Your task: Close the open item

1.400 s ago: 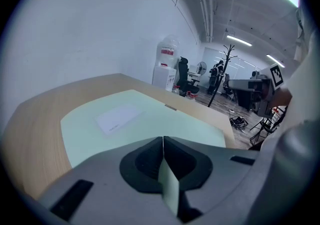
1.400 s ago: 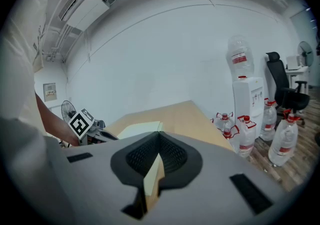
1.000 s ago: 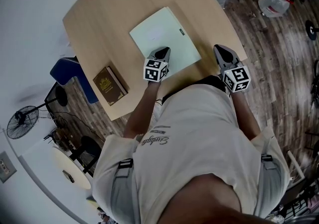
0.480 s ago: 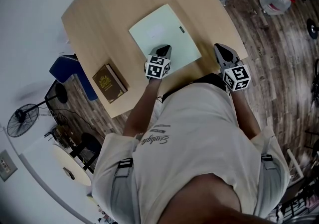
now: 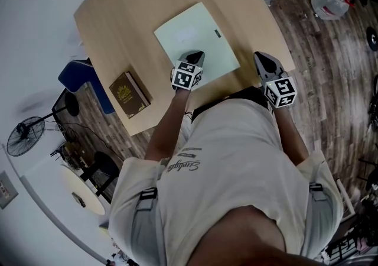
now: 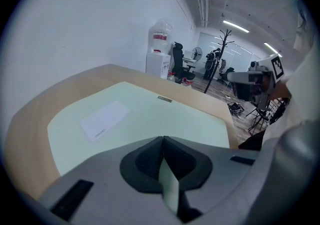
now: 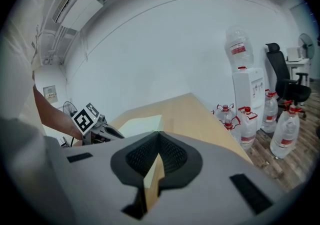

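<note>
Jaws clenched, empty, both; left gripper [image 5: 194, 55] still over closed folder [image 5: 192, 31], right gripper [image 5: 260, 56] unmoved

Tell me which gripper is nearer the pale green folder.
Left. The left gripper is over the pale green folder's near edge; the right gripper is apart from it, off past its right corner.

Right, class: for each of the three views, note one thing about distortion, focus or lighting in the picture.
Left gripper view: fisheye bows the table edge, corners go black, ceiling lights blown out. Right gripper view: same bowing, mosaic patch top left. Head view: dim, muted colour; the pale folder is brightest.
</note>
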{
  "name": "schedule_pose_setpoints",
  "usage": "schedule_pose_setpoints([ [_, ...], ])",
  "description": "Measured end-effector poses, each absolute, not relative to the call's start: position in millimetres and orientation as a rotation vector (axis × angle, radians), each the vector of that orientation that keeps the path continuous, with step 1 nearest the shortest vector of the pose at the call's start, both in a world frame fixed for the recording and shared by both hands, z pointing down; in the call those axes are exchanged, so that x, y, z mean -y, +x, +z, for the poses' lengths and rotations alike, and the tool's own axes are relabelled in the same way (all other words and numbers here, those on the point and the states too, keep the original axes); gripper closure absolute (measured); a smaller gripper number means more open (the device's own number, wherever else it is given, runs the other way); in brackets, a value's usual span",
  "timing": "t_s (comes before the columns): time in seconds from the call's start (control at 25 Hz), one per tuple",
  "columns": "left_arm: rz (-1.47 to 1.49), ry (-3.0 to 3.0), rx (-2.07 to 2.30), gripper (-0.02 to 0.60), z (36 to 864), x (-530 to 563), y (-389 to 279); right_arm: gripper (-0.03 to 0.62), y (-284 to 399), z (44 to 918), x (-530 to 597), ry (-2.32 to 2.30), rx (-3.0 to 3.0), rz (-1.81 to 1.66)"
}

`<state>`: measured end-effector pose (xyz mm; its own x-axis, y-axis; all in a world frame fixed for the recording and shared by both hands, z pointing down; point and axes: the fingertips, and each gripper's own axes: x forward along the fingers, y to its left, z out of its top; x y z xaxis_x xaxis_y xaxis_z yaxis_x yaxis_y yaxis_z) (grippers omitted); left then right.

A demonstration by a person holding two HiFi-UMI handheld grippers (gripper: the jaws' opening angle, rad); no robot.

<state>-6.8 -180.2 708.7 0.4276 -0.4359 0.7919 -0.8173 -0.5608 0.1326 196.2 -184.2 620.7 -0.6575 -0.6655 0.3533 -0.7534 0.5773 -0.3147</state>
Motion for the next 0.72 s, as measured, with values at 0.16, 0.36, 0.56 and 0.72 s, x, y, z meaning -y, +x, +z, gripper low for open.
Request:
schedule_pose_setpoints([
  [0.16,0.998,2.176,1.056,0.566,709.4,180.1,-5.7,0.599,191.5,624.0,185.8,1.150,2.612,0.660],
  [0.36,0.983,2.202,1.083,0.566,704.7,181.2,-6.0,0.599,179.9,622.2,188.9,1.096,2.624,0.639],
  [0.56,0.959,2.274,1.087,0.566,694.8,178.5,-6.4,0.599,169.2,619.8,188.5,1.075,2.618,0.622],
  [0.72,0.798,2.279,1.089,0.566,680.1,179.5,-6.9,0.599,158.3,613.4,186.9,1.069,2.620,0.613],
])
